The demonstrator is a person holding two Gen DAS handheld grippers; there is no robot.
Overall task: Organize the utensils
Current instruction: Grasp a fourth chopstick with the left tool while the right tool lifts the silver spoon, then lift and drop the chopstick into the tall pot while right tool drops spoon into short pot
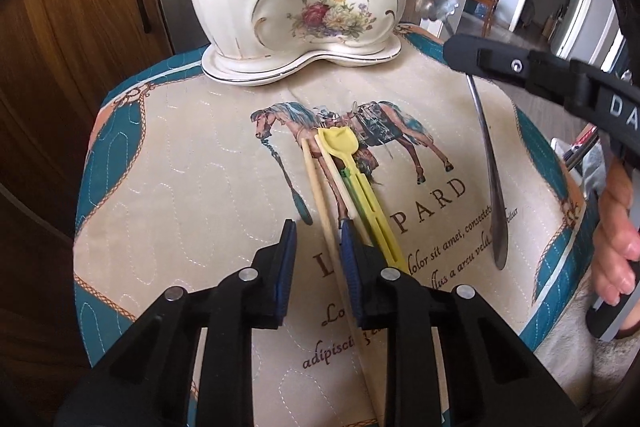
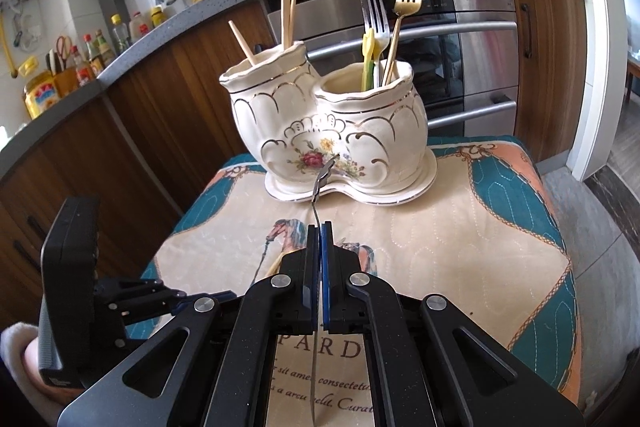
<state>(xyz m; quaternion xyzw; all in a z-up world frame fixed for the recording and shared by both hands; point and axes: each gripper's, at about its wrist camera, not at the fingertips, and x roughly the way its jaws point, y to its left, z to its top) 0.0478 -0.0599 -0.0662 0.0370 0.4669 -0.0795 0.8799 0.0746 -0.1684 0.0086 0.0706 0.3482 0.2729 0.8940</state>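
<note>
Spoon (image 2: 318, 195) clamped in R gripper (image 2: 320, 239); L gripper (image 1: 318, 247) open over chopsticks (image 1: 320, 195).

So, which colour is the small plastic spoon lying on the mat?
Pale yellow plastic spoon; clearest in the left wrist view.

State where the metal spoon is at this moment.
The metal spoon is clamped in the right gripper, lifted over the mat's right side in the left wrist view, bowl up, pointing toward the ceramic holder.
</note>
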